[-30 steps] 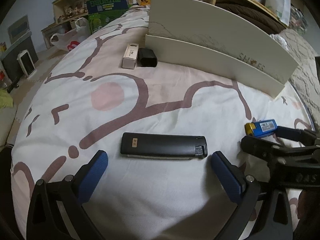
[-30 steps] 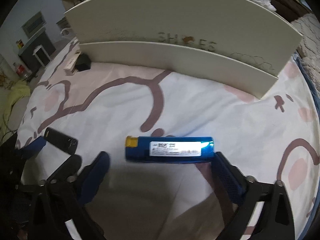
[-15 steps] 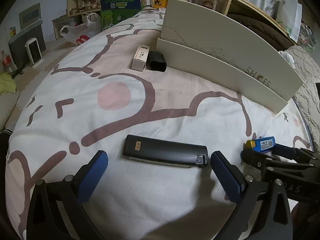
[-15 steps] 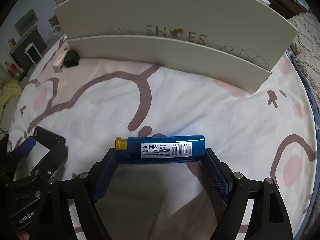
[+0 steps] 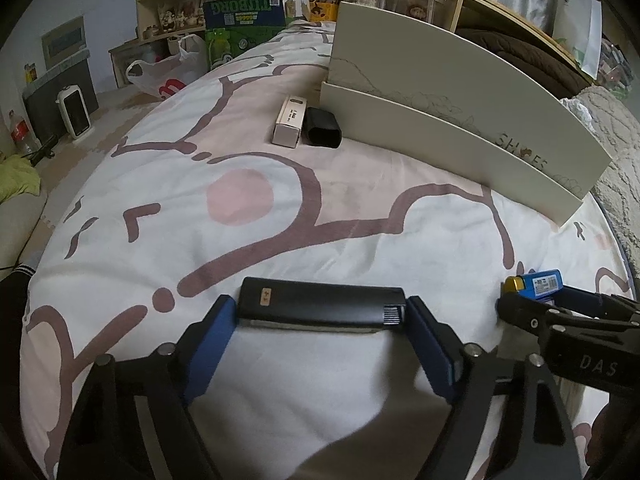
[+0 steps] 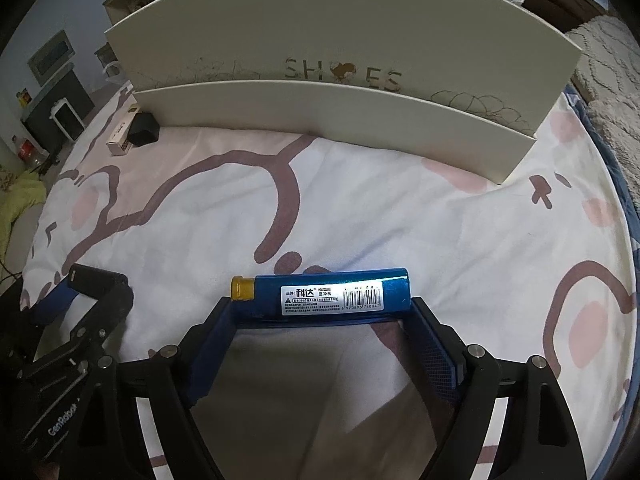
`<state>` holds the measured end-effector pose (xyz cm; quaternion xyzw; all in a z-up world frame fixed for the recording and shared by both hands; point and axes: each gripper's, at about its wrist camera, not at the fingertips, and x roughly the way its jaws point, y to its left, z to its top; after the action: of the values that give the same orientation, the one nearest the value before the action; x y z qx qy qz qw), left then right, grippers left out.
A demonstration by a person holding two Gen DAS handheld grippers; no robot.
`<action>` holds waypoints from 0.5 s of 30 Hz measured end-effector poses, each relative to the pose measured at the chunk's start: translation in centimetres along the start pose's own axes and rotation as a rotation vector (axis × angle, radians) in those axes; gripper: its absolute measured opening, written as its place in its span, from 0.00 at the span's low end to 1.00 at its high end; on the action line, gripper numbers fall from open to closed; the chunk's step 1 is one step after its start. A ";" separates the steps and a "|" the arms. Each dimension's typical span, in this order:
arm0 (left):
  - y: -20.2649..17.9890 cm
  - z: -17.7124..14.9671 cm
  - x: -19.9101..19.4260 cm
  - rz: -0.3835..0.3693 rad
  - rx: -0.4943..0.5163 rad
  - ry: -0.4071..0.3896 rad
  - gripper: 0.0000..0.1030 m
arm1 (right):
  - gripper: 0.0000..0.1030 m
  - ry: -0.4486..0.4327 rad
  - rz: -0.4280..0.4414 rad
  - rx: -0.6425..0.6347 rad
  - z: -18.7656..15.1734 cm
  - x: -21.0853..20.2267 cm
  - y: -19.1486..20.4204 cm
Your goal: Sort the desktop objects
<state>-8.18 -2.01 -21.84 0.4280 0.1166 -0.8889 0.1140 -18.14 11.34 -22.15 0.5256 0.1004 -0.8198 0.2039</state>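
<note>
A: Closing now: left claw down from wide open a second ago, blue pads at both ends of the long black rectangular bar, lying flat on the cartoon-print bedsheet. Not yet settled, so calling it a firm grip too early.

B: Right claw?

A: Clamped end to end on the blue cylindrical lighter with gold cap, unchanged over the last half second. Lighter also flat on the bedsheet, just in front of the cream cardboard shoe box.

B: Meaning?

A: Probably both picks nearly ready; lift likely next, then drop into the box.
</note>
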 end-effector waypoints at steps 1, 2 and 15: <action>0.0 0.0 0.0 -0.001 0.000 0.000 0.77 | 0.82 -0.002 -0.007 -0.002 0.0 -0.1 0.0; 0.0 0.0 0.0 -0.001 0.001 0.000 0.77 | 0.82 -0.003 -0.012 -0.004 0.0 -0.2 0.0; -0.1 0.1 0.0 0.003 0.017 -0.003 0.83 | 0.82 -0.009 0.002 0.023 0.5 -0.1 -1.2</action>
<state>-8.25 -1.96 -21.76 0.4276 0.1082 -0.8905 0.1117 -19.04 12.26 -21.86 0.5241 0.0896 -0.8232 0.1991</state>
